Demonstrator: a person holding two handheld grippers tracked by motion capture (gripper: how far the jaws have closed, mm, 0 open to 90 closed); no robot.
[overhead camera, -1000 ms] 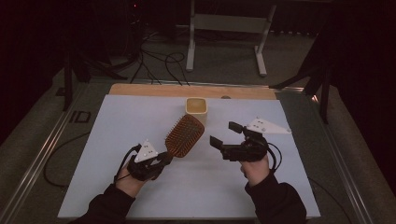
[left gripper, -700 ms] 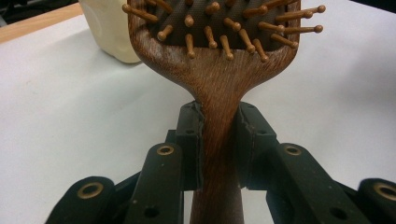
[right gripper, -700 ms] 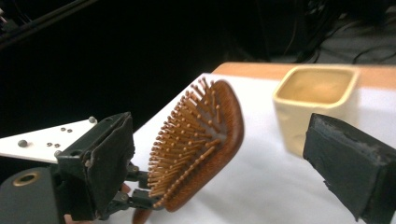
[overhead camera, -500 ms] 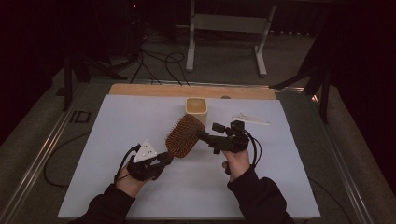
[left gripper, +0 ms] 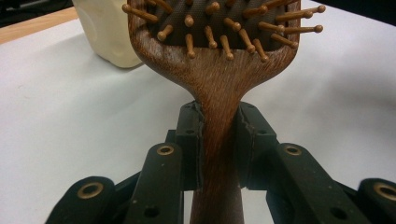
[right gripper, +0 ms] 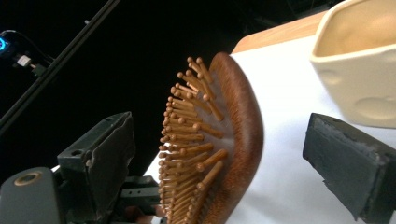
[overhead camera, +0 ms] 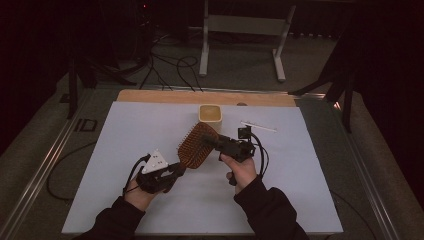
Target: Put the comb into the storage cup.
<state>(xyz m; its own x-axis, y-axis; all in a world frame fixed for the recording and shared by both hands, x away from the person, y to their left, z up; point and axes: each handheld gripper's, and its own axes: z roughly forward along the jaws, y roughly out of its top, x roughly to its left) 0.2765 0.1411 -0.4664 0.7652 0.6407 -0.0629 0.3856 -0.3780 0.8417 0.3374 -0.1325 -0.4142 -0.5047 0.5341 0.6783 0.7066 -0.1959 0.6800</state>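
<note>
Wooden hairbrush (overhead camera: pixel 196 145), one, clamped by left claw (left gripper: pixel 219 140); right claw (right gripper: pixel 224 154) wide around its head; one cream cup (overhead camera: pixel 210 113).

Cream cup (overhead camera: pixel 210 114) at far edge of white mat (overhead camera: pixel 125 135); white strip (overhead camera: pixel 258 126) right of it.

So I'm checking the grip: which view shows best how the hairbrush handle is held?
The left gripper view: the hairbrush handle sits clamped between its jaws. The high view shows it small and dim; the right gripper view shows the bristled head edge-on between open jaws.
</note>
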